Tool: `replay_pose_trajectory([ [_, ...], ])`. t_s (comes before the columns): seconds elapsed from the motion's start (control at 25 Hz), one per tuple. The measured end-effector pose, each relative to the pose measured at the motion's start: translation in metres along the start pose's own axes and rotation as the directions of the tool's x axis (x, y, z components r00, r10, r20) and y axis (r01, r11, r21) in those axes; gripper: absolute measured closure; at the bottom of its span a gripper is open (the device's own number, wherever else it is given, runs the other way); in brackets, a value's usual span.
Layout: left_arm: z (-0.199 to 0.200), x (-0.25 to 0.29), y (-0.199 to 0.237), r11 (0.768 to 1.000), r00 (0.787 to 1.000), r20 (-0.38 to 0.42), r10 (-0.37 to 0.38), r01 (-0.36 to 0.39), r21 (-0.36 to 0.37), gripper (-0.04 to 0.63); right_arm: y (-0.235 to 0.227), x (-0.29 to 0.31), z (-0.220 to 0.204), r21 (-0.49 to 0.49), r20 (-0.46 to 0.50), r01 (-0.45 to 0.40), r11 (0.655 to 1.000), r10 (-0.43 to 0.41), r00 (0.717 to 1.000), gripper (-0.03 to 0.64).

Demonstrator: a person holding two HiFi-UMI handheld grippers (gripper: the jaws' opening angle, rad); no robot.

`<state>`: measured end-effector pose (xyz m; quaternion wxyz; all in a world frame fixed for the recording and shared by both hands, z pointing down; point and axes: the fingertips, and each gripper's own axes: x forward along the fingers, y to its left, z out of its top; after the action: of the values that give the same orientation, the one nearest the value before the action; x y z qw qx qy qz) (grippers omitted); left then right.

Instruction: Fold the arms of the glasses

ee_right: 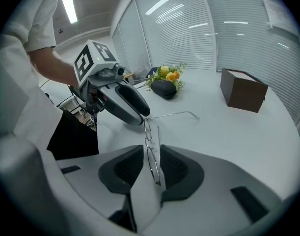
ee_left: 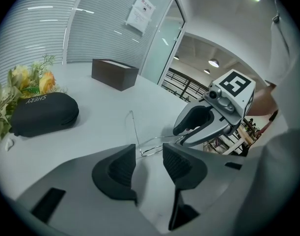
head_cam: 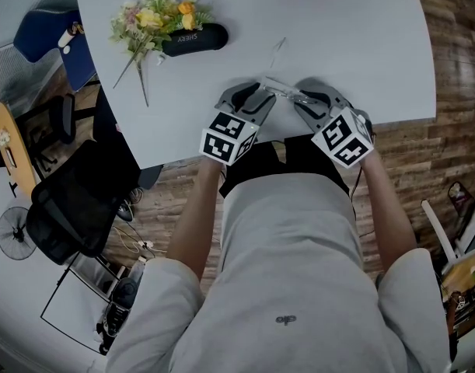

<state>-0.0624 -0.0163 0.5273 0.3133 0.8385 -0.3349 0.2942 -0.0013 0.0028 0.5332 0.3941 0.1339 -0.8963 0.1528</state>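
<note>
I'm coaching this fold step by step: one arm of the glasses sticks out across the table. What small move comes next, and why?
Probably bring the left gripper to the outer side of the open arm and nudge it inward to fold. The right gripper seems to clamp the glasses by their front; the left's jaws stand apart and empty beside them.

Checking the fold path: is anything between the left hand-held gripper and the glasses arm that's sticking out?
Nothing visible. The left hand-held gripper stands open right at the hinge end of the glasses. The unfolded arm sticks out over bare table. The right hand-held gripper clamps the frame, clear of that arm.
</note>
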Motion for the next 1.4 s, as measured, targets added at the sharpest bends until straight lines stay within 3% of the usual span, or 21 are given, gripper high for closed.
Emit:
replay_pose_trajectory([
  [0.48, 0.003, -0.002, -0.002, 1.000, 1.000, 0.004, -0.019, 0.019, 0.017, 0.412, 0.007, 0.003, 0.000, -0.048, -0.013, 0.006, 0.999, -0.007, 1.000, 0.561],
  [0.96, 0.015, 0.006, -0.003, 0.994, 0.996, -0.001, -0.085, 0.085, 0.075, 0.359, 0.008, 0.003, -0.002, -0.103, -0.028, 0.009, 0.995, -0.012, 1.000, 0.601],
  [1.12, 0.015, 0.012, -0.005, 0.983, 0.990, -0.030, -0.136, 0.139, 0.123, 0.339, 0.010, 0.004, -0.002, -0.129, -0.035, 0.003, 0.992, -0.008, 0.999, 0.603],
  [1.4, 0.005, 0.019, -0.014, 0.943, 0.969, -0.127, -0.212, 0.237, 0.236, 0.328, 0.013, 0.003, -0.003, -0.177, -0.048, -0.023, 0.984, 0.015, 0.999, 0.606],
])
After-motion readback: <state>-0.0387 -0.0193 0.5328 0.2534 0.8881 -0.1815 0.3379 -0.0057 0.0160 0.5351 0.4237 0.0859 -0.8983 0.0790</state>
